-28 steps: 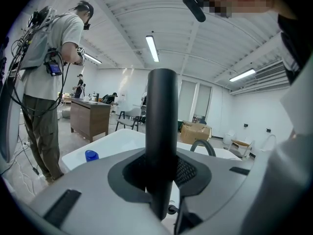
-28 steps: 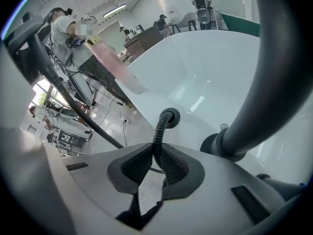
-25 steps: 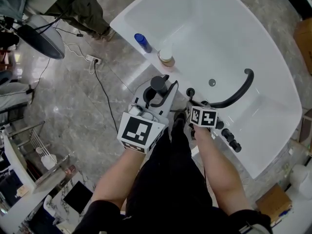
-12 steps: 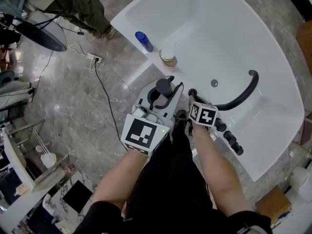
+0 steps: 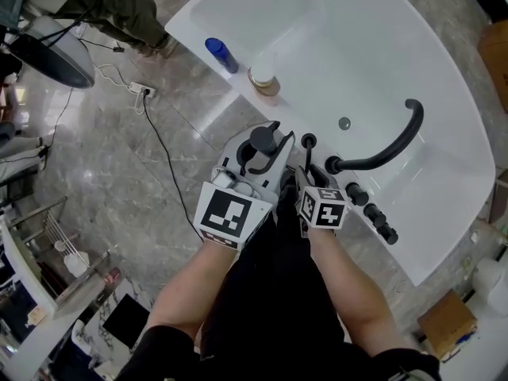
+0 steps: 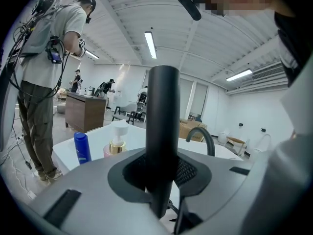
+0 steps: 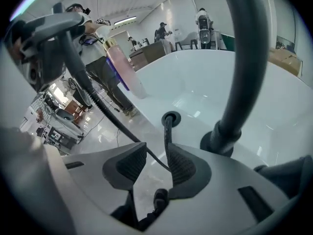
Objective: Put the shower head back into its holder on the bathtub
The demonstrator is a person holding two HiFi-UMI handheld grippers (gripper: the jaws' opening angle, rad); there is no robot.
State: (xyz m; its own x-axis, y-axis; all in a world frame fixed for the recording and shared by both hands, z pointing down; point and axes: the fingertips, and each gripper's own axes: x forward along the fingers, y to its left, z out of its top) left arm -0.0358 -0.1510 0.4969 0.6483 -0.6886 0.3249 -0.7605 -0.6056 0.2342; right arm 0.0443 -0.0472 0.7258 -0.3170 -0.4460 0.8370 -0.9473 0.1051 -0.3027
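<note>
Over the near rim of the bathtub (image 5: 413,62), the left gripper (image 5: 262,151) grips the black shower head (image 6: 162,111), just beside its holder (image 5: 309,141). The right gripper (image 7: 149,168) has just been opening its jaws. The hose (image 7: 167,136) lies unpinched between them, so I judge it is free to slide for seating.

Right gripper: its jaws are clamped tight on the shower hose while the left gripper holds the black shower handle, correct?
Not quite. The right gripper view shows the right gripper with its jaws apart, having just opened; the shower hose only runs between them, ungripped. The rest stands: the left gripper holds the black shower handle.
</note>
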